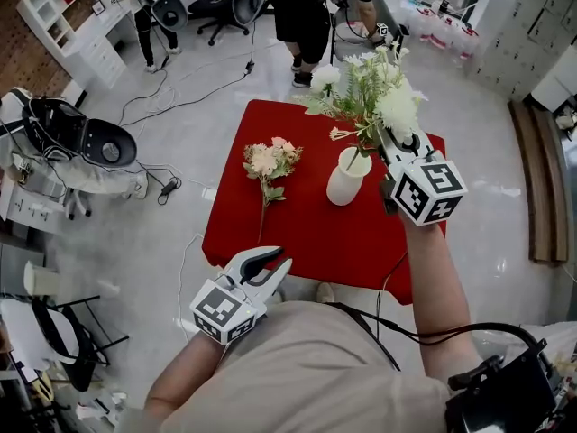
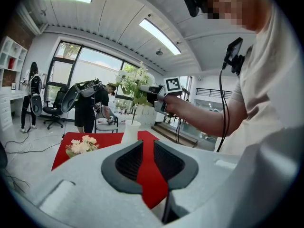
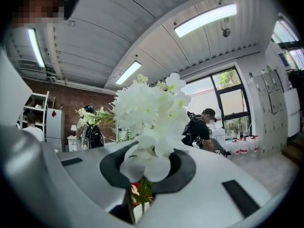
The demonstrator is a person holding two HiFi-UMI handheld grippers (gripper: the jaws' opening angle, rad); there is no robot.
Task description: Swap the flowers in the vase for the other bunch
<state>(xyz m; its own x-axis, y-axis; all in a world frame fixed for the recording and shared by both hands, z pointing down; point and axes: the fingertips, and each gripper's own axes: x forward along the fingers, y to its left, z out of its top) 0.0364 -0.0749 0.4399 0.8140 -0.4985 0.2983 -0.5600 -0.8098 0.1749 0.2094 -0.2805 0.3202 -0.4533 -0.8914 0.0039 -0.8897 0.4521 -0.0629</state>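
white bunch (image 1: 371, 88): right gripper (image 1: 390, 142) pinched nearly closed on its stems, which run down toward 7 o'clock into the vase (image 1: 347, 183); tips don't look clear yet
pink bunch (image 1: 269, 162): flat on the red table (image 1: 297, 233), 12 o'clock of the gaping, empty left gripper (image 1: 270, 264)
views: head view shows stems meeting vase; right gripper view is mostly blooms

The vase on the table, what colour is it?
The vase is plain white, with no pattern. The head view shows it best.

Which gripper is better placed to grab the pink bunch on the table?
Left. The left gripper is open, empty and nearer the pink bunch; the right gripper is shut on the white flowers above the vase.
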